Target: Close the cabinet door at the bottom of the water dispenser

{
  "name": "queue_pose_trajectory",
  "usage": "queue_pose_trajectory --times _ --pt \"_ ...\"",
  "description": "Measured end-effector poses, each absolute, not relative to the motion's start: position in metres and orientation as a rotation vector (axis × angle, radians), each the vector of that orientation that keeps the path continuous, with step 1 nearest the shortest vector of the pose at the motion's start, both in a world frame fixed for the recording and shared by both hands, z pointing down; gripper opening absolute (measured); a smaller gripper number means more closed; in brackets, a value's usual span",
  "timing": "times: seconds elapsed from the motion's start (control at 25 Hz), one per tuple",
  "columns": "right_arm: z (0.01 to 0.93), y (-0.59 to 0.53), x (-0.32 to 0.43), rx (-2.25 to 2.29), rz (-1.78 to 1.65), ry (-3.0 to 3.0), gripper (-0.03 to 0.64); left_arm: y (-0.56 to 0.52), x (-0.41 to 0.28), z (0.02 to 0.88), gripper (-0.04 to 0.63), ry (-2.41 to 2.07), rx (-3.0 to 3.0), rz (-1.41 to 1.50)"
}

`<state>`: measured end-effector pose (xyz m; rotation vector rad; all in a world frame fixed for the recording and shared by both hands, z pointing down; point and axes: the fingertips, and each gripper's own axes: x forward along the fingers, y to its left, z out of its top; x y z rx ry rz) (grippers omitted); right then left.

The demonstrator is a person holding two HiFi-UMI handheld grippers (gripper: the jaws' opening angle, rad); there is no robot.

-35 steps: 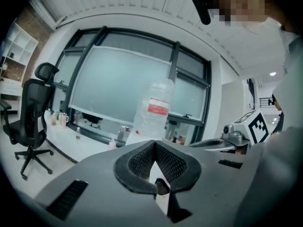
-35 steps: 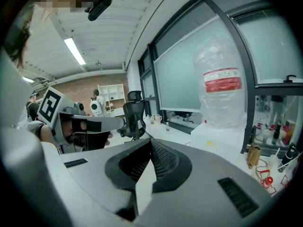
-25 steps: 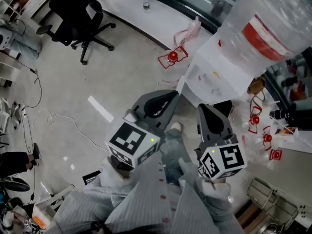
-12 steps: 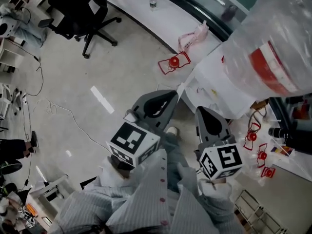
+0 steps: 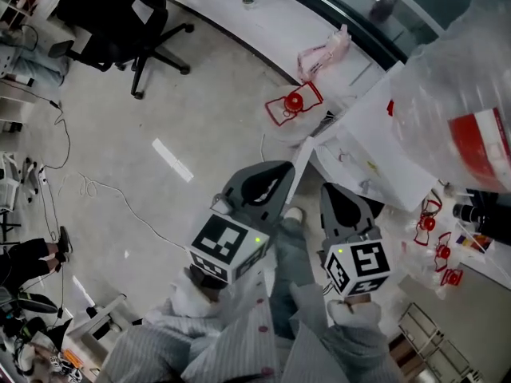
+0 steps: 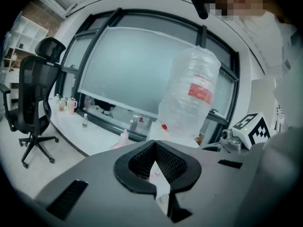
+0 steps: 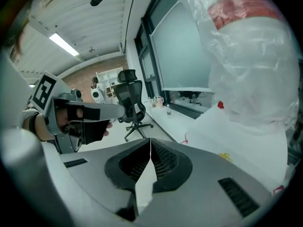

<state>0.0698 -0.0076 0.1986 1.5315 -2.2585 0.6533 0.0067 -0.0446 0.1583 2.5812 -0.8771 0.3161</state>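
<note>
Left hand-held gripper (image 5: pixel 281 171) and right hand-held gripper (image 5: pixel 330 191) sit side by side at lower centre, both clenched empty, near the water dispenser (image 5: pixel 375 138) at upper right

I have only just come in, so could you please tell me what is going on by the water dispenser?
A person stands at the white water dispenser, which has a large clear bottle on top, and holds a gripper in each hand. The left gripper and the right gripper both point towards it with jaws together and nothing between them. The cabinet door at the bottom cannot be made out in these views.
</note>
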Motion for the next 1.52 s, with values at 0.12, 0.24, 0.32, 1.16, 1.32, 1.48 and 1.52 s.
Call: queue_pose_trajectory --times 0.12,0.24,0.32,1.16,1.32,1.48,1.52 --pt "0.229 -0.013 0.064 1.55 0.686 -2.205 0.014 -0.051 -0.005 0.186 0.009 -0.856 2.552 0.349" --pt "0.262 -0.017 0.06 1.561 0.717 -2.15 0.014 -0.056 -0.013 0.215 0.009 -0.833 2.519 0.374" --pt "0.287 -0.019 0.057 1.562 0.742 -2.109 0.015 -0.06 -0.018 0.235 0.009 -0.827 2.503 0.39" --pt "0.542 0.001 0.041 1.582 1.017 -1.763 0.066 -0.06 -0.049 0.409 0.009 -0.778 2.37 0.496" --pt "0.579 0.005 0.041 1.563 1.044 -1.721 0.1 -0.06 -0.051 0.434 0.009 -0.773 2.353 0.525" --pt "0.612 0.01 0.033 1.501 1.04 -1.696 0.12 -0.058 -0.05 0.46 0.009 -0.757 2.317 0.561" --pt "0.618 0.012 0.031 1.486 1.039 -1.69 0.124 -0.058 -0.05 0.466 0.009 -0.753 2.309 0.57"
